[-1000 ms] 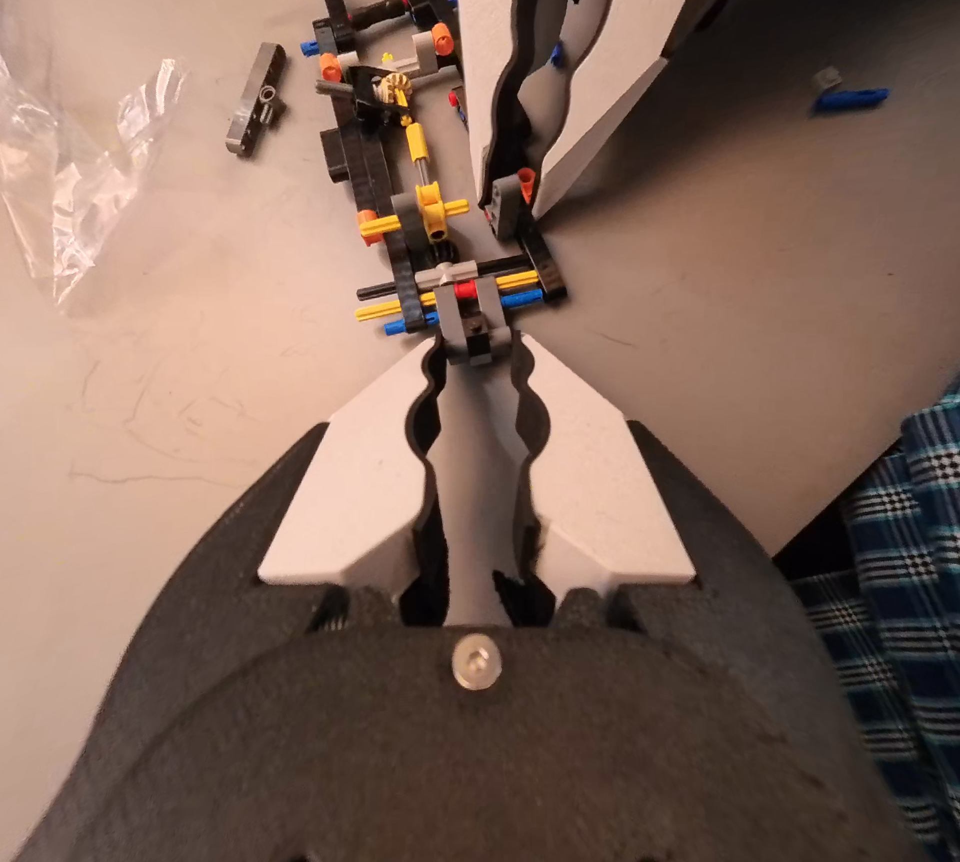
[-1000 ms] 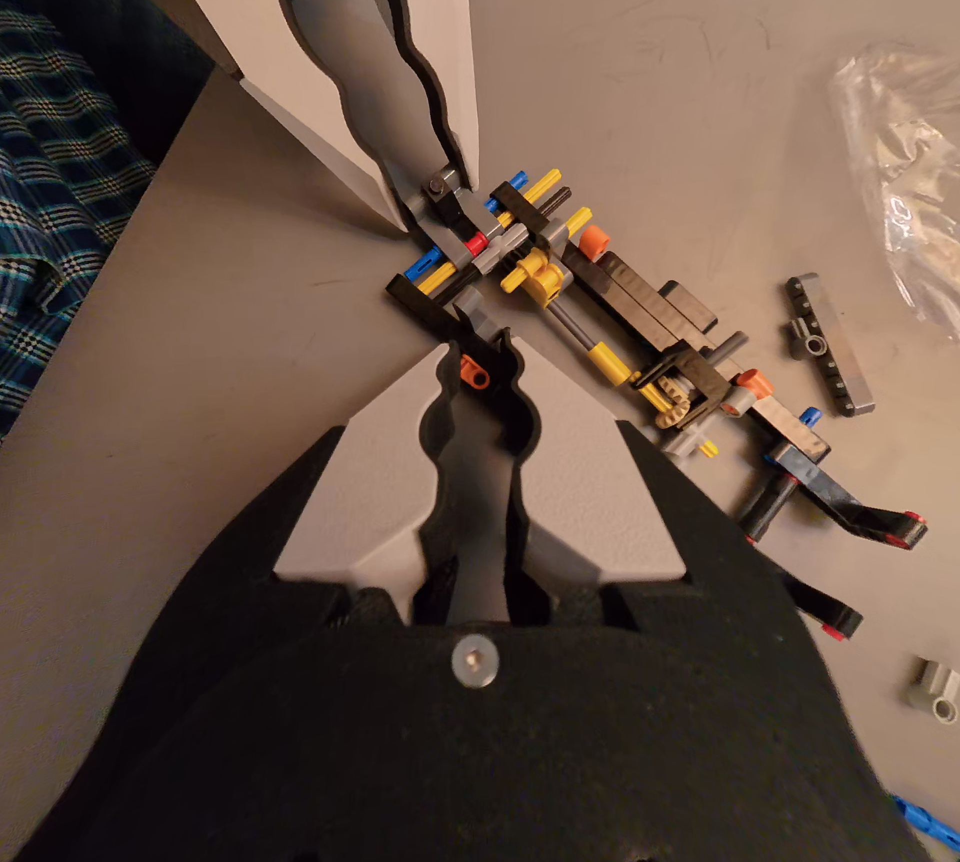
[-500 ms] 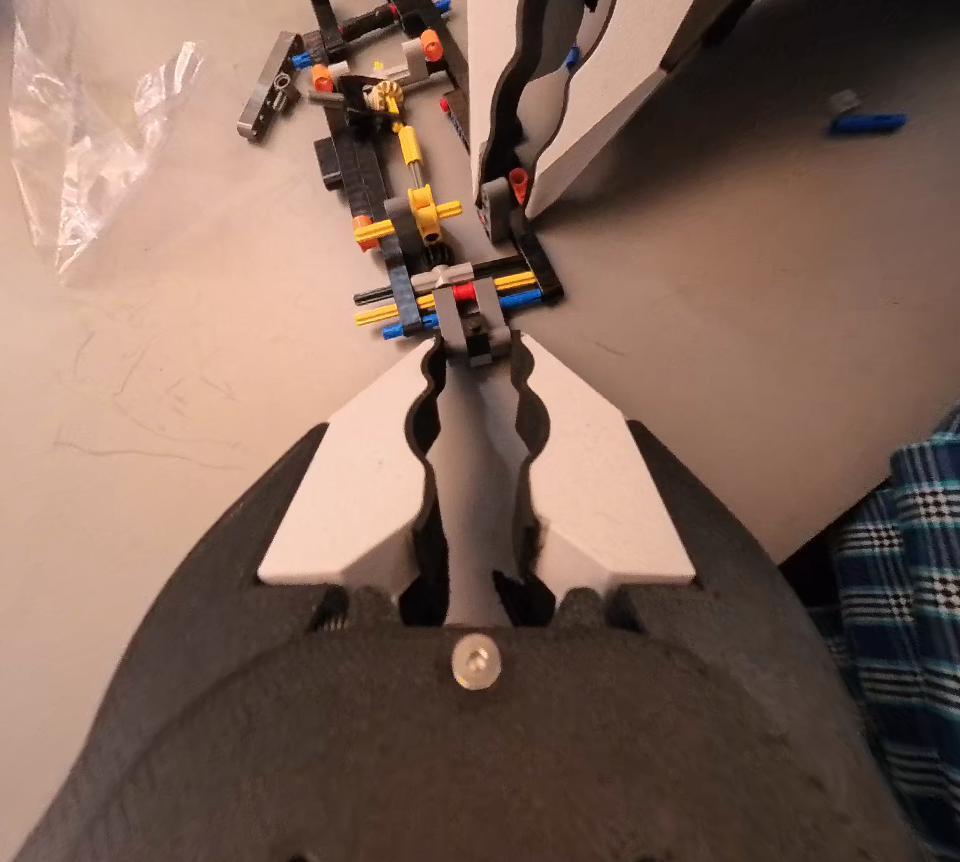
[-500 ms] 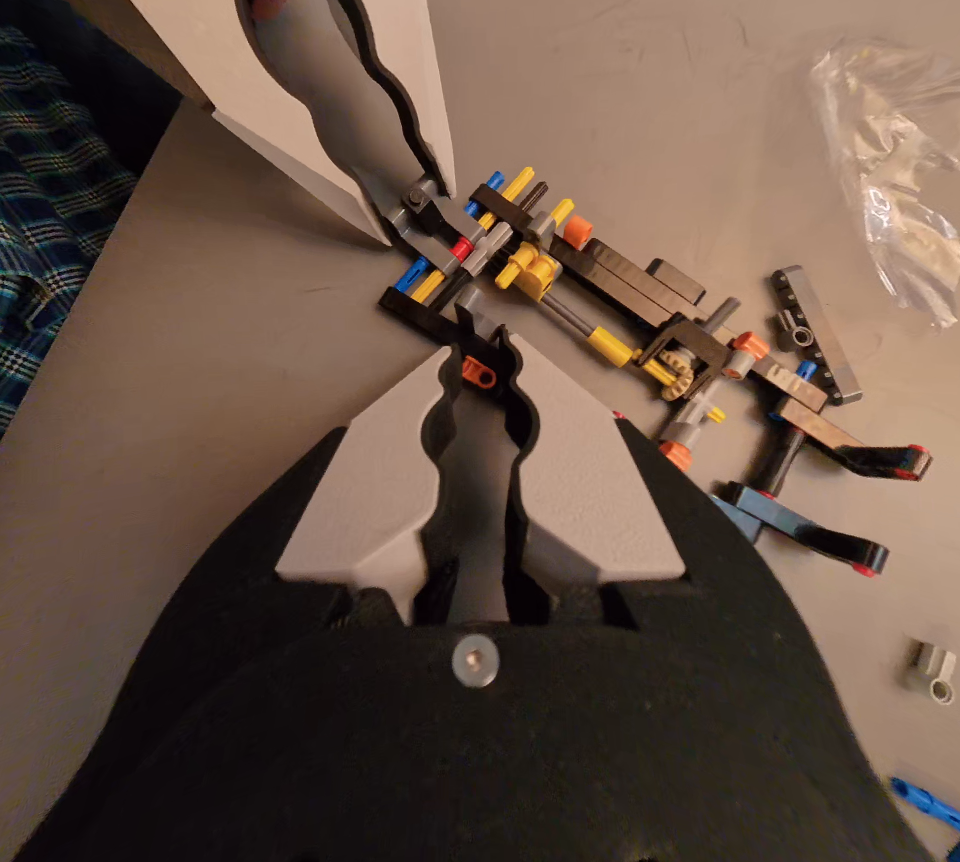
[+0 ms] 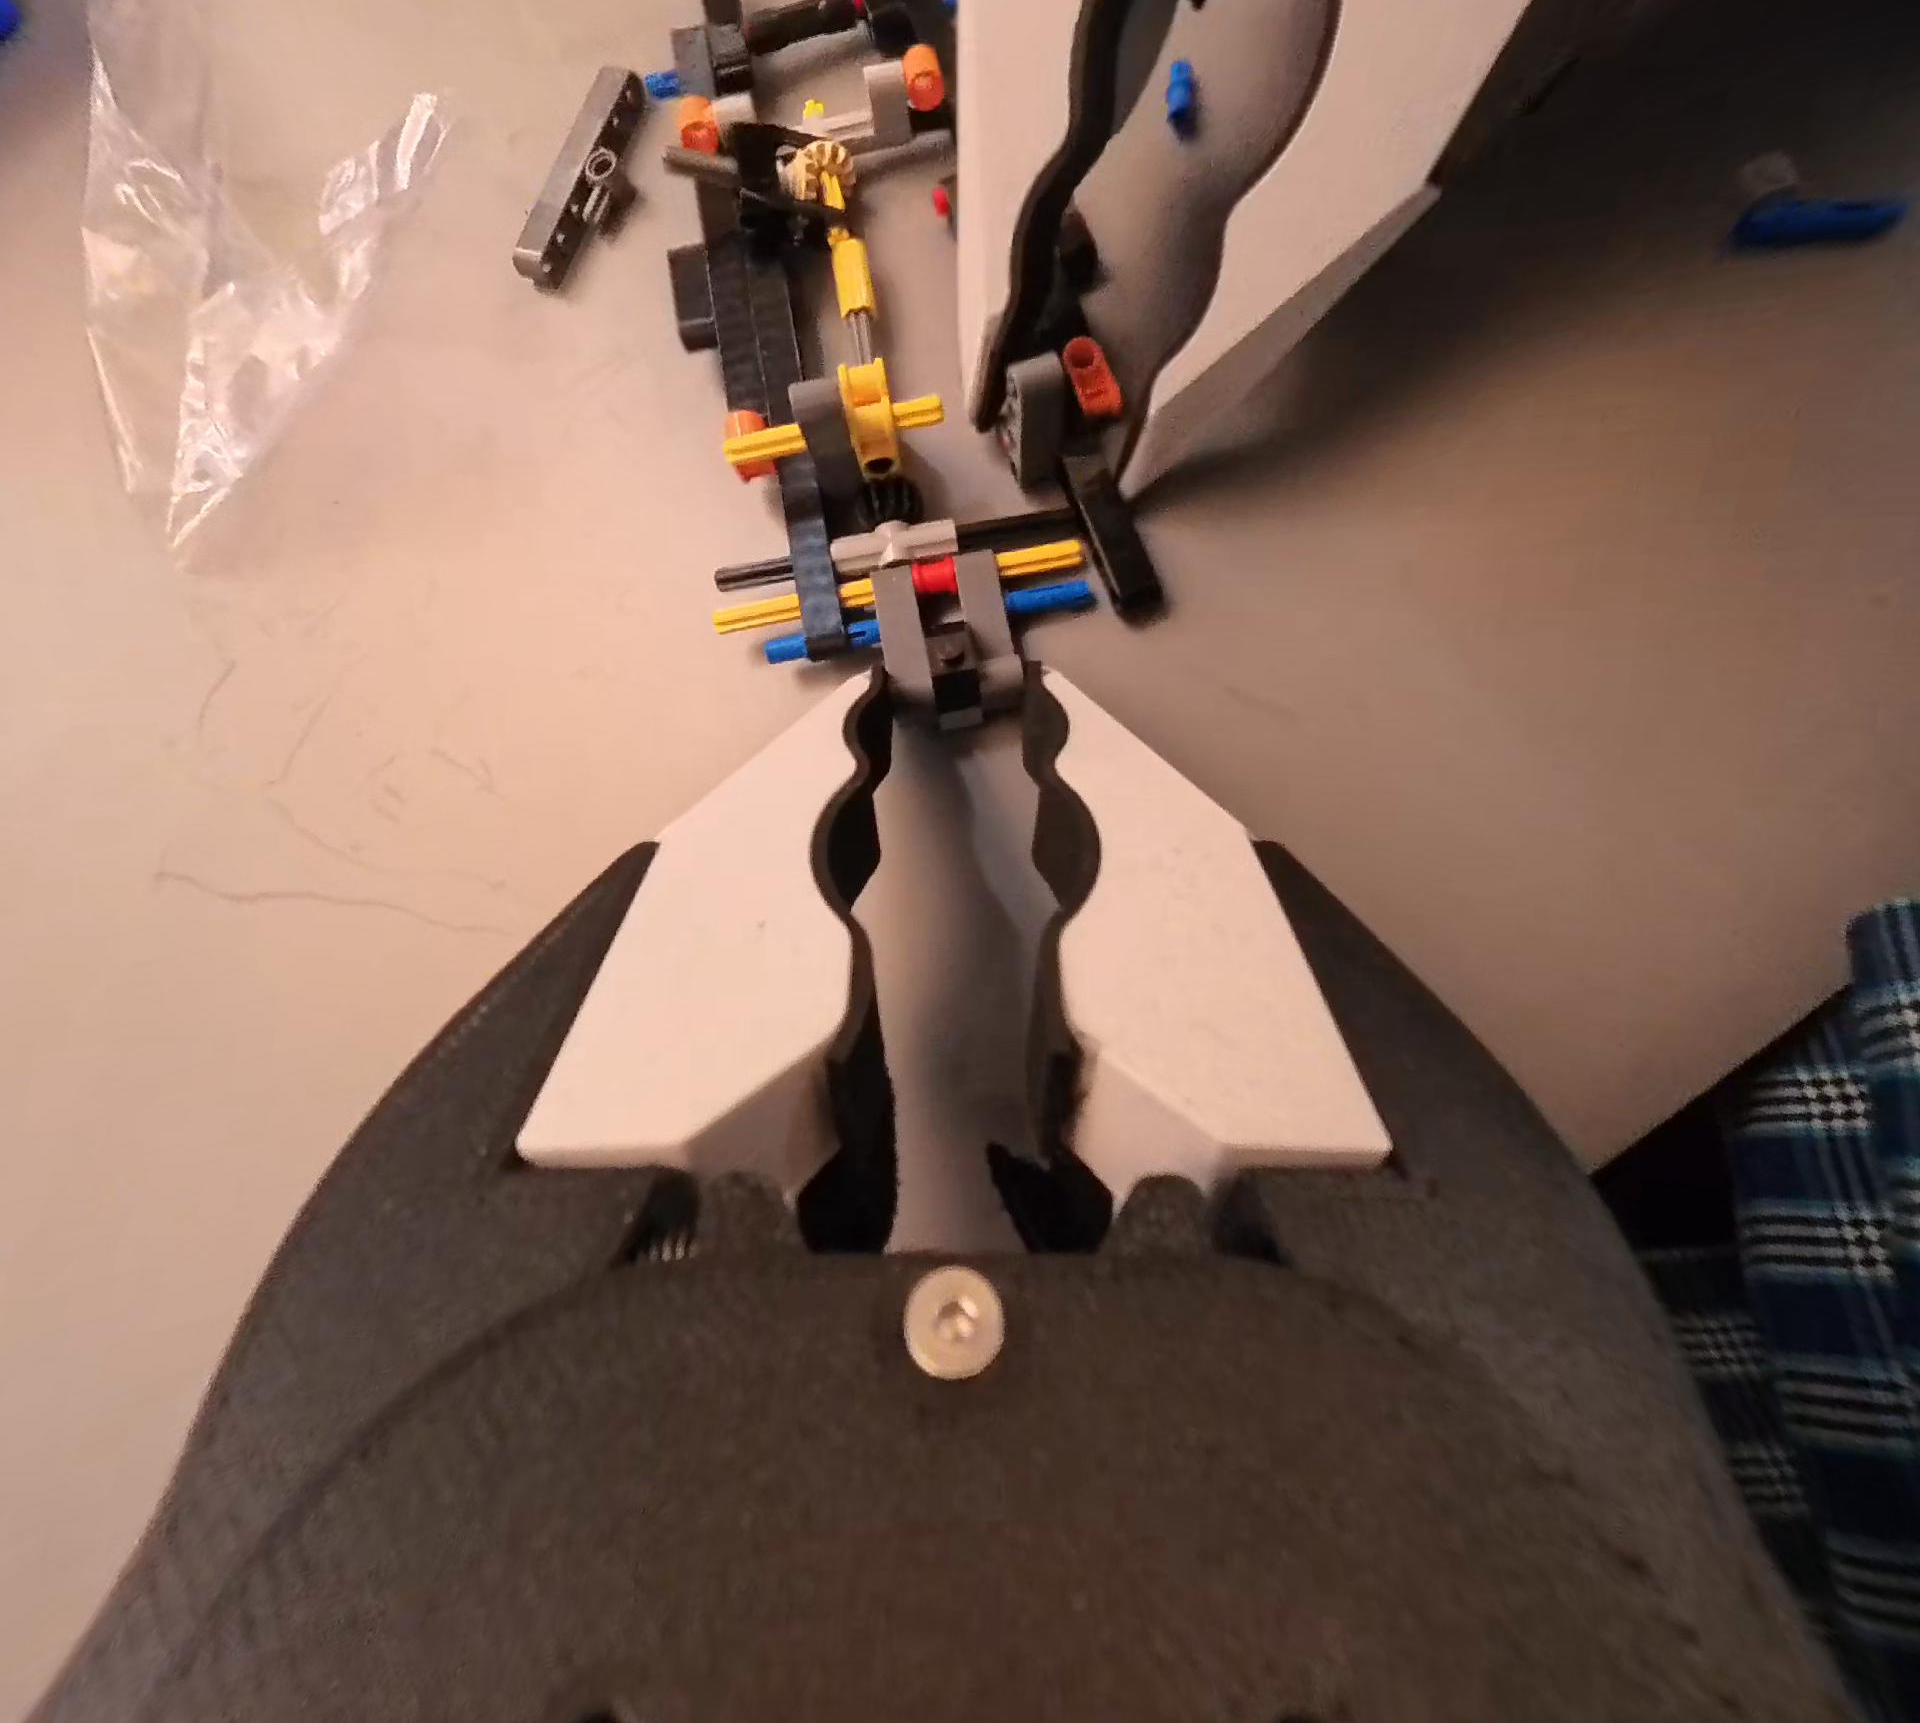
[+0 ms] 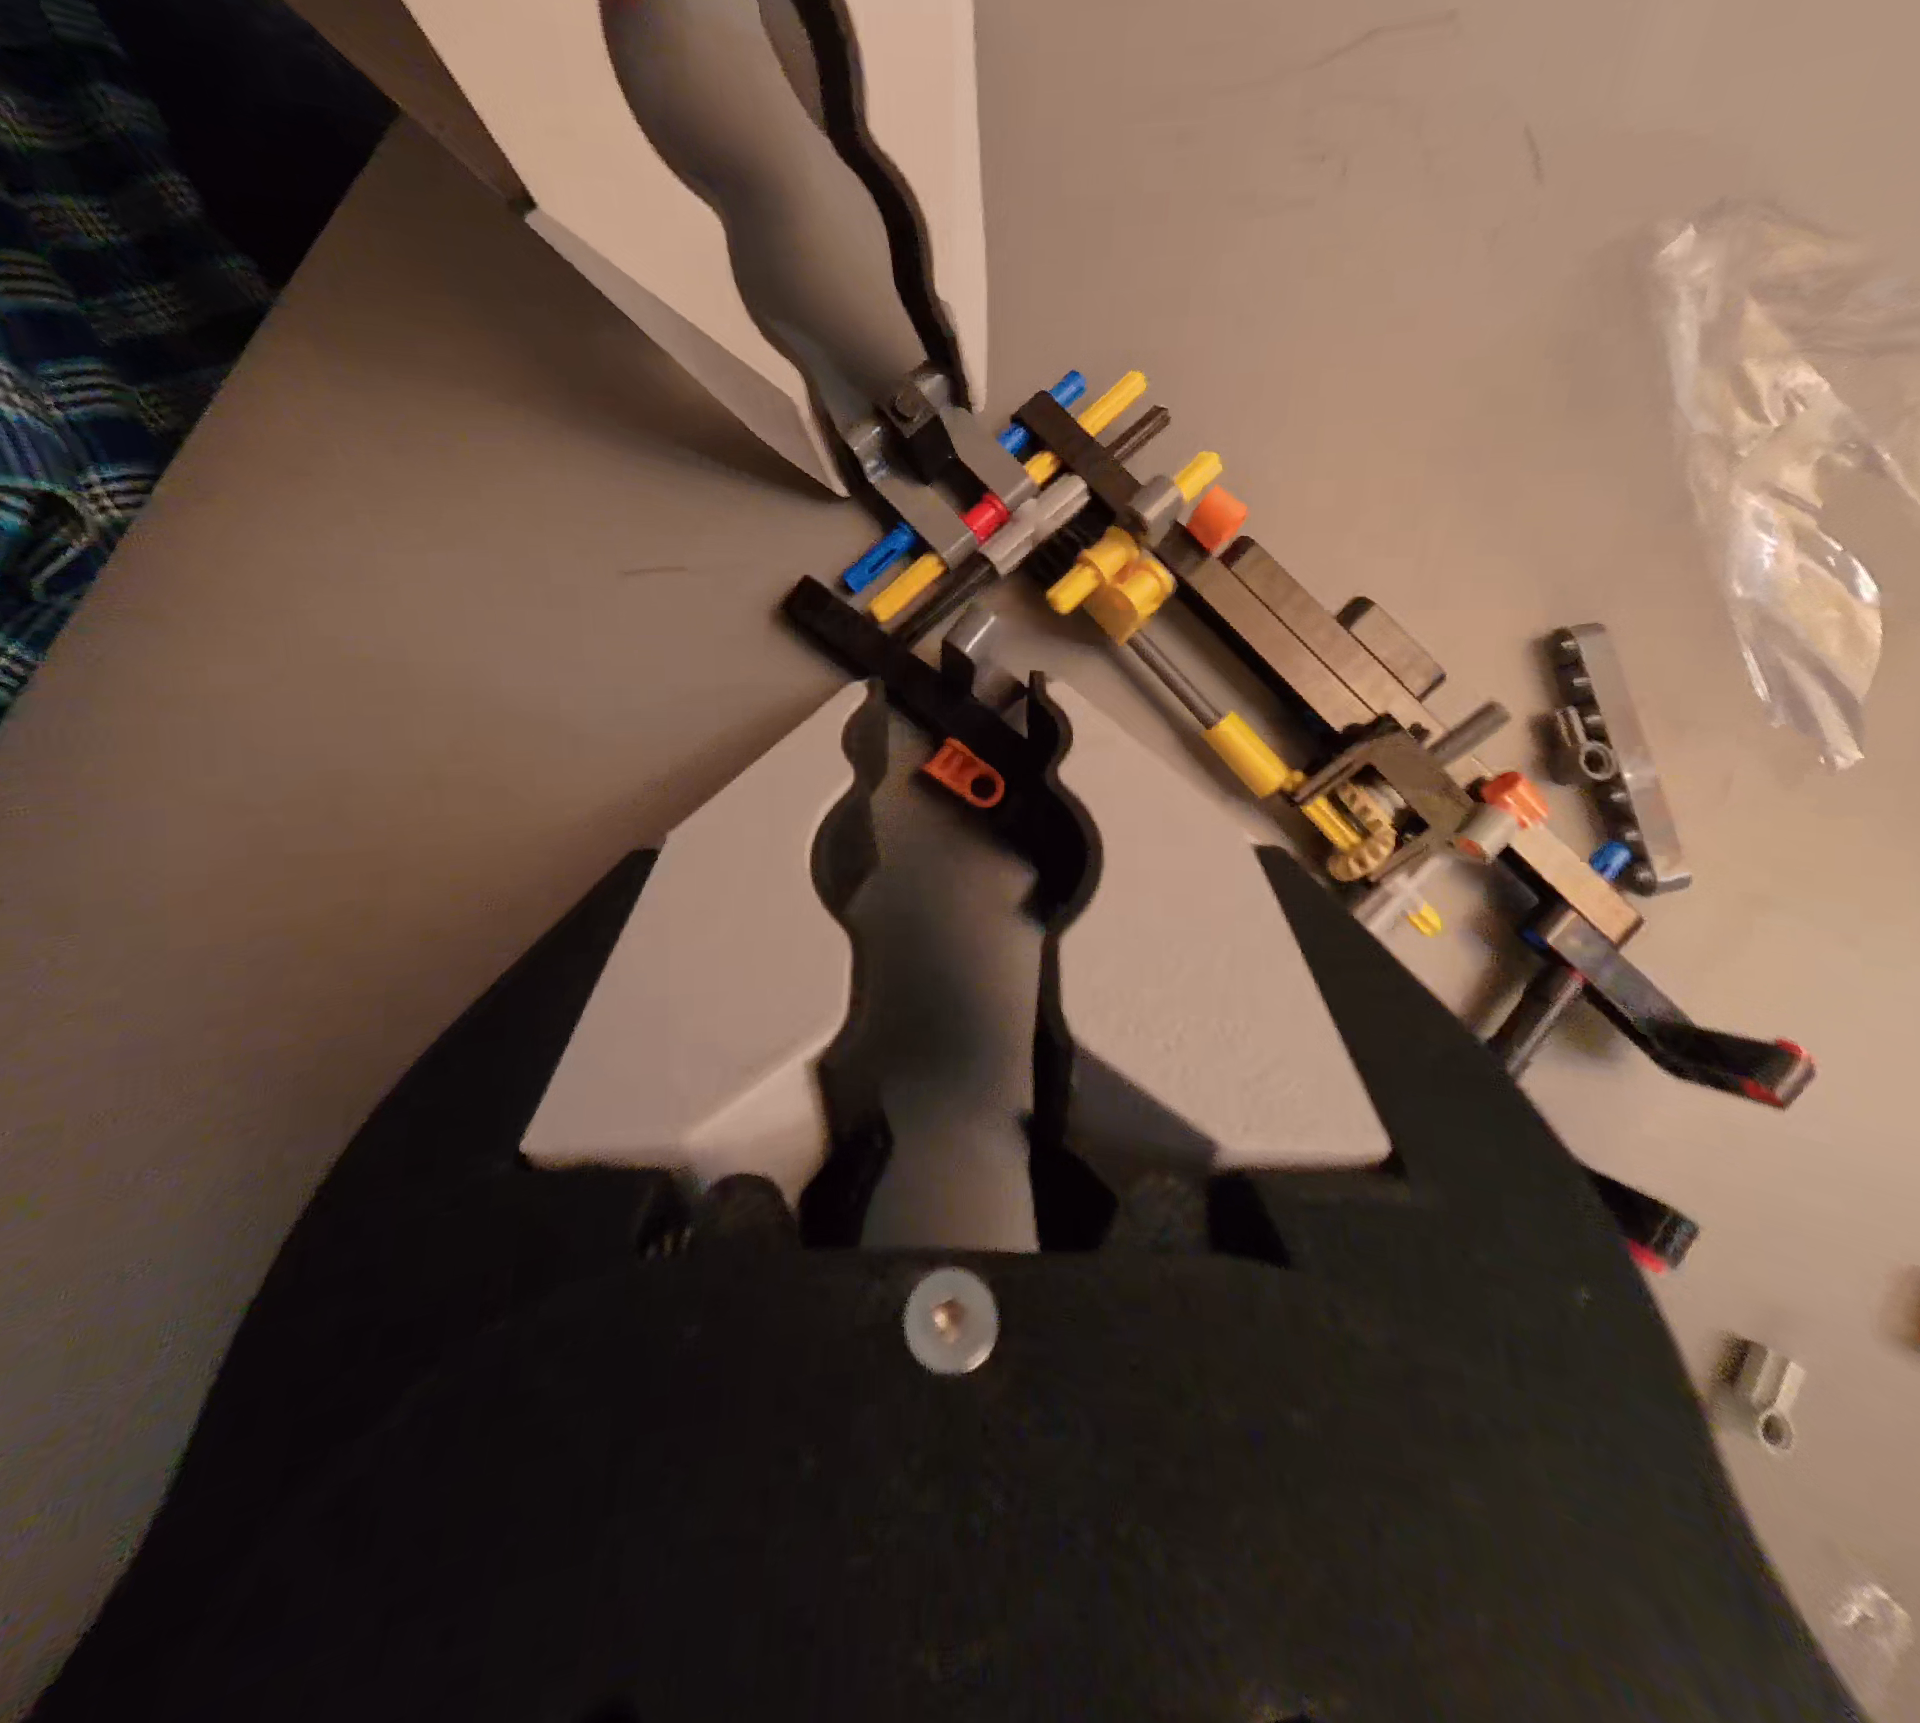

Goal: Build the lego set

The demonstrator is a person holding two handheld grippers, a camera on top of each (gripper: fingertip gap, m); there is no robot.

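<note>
- The left gripper (image 5: 956,686) is clamped on the grey end bracket (image 5: 940,634) of the lego chassis (image 5: 821,385).
- The right gripper (image 6: 951,717) pinches the chassis's black side beam (image 6: 894,655) carrying an orange pin (image 6: 961,771).
- The chassis lies flat on the beige table (image 5: 364,738).
- A loose grey beam (image 5: 580,182) and a clear plastic bag (image 5: 229,302) lie beside it.

Black textured gripper bodies, pale wedge fingers (image 5: 717,946) with wavy black pads, silver screw (image 5: 953,1325), blue plaid clothing (image 5: 1829,1258)

Warm dim light, dark shadows, wide-angle edge distortion, slight blur.
</note>
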